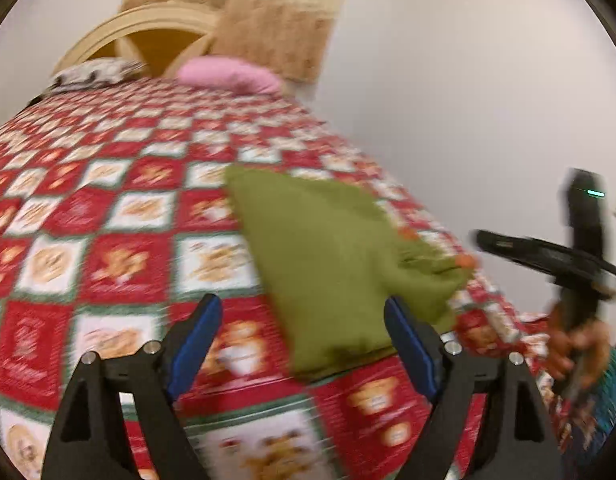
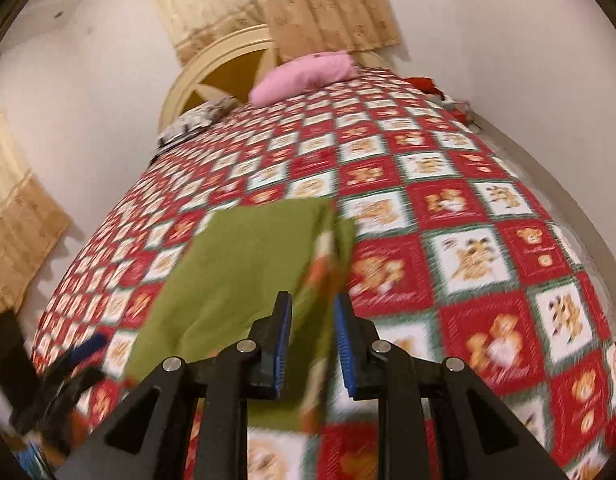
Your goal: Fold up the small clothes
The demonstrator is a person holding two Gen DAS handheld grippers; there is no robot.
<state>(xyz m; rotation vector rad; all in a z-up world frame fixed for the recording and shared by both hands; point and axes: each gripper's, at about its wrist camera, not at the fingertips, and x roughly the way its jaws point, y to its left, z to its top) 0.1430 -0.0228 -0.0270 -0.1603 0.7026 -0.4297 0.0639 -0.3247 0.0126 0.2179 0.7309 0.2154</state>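
Observation:
A small green garment (image 1: 328,256) lies folded on the red, white and green bear-print bedspread (image 1: 120,216). It also shows in the right wrist view (image 2: 244,264), with a fold along its right edge. My left gripper (image 1: 304,312) is open and empty, its blue pads wide apart just before the garment's near edge. My right gripper (image 2: 313,312) hovers over the garment's near right edge with a narrow gap between its pads and nothing held. The right gripper's body and the hand holding it show at the far right of the left wrist view (image 1: 580,264).
A pink pillow (image 2: 304,76) and a black-and-white pillow (image 2: 196,120) lie at the head of the bed by a cream headboard (image 2: 212,68). White walls stand close on both sides. Curtains (image 2: 276,4) hang behind. Red items (image 2: 428,86) lie at the far right edge.

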